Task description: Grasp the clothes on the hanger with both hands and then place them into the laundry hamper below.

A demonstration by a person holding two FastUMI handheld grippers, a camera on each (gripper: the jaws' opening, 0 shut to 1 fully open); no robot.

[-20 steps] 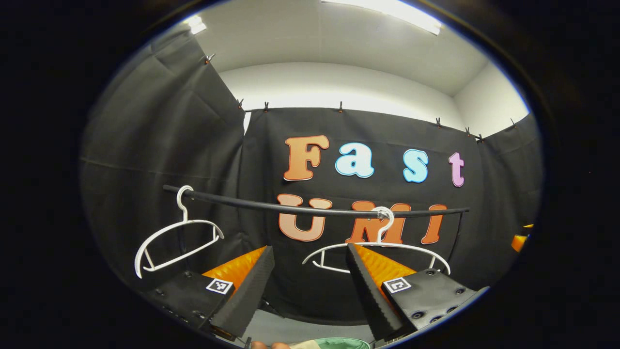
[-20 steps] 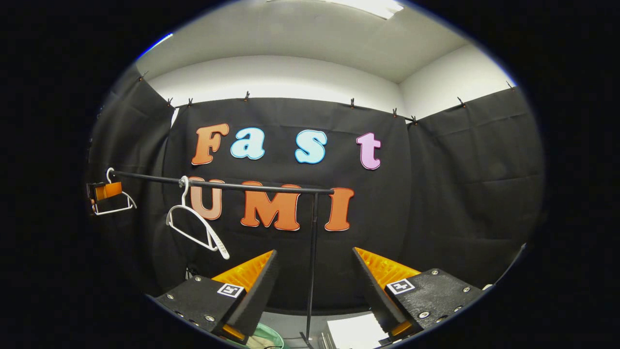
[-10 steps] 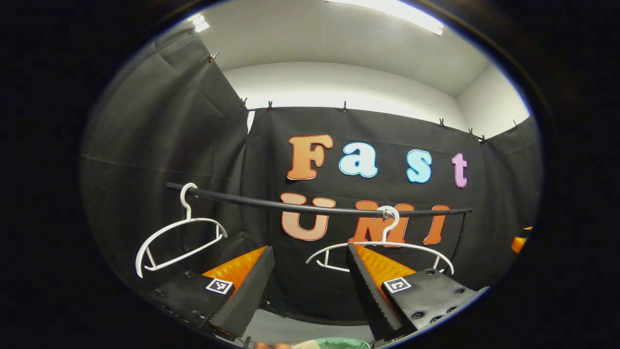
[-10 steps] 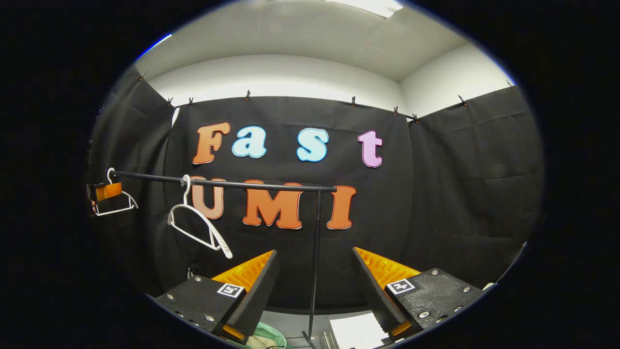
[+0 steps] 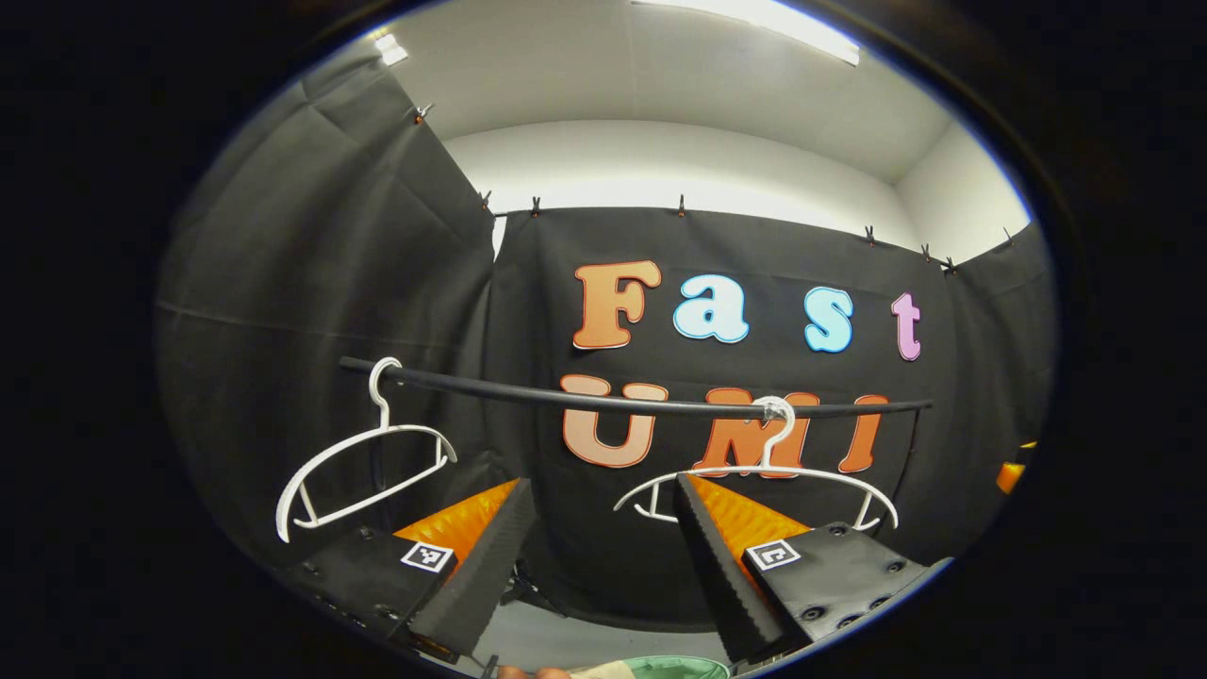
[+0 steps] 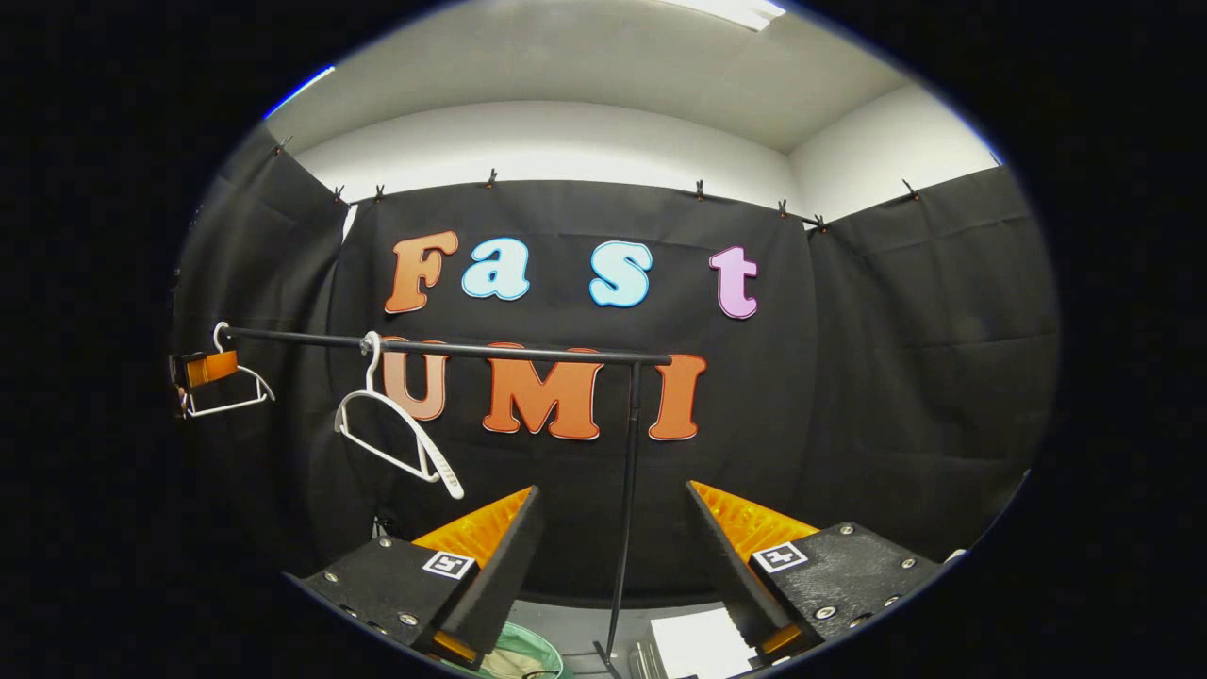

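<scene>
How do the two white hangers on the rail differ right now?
In the left gripper view, the left hanger hangs near the rail's end, turned at an angle and tilted; the right hanger hangs farther along, facing broadside and level, partly behind a finger. Both are white and bare.

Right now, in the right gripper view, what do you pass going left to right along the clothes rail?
The other gripper by the first white hanger → second white hanger → the rail's upright post.
</scene>
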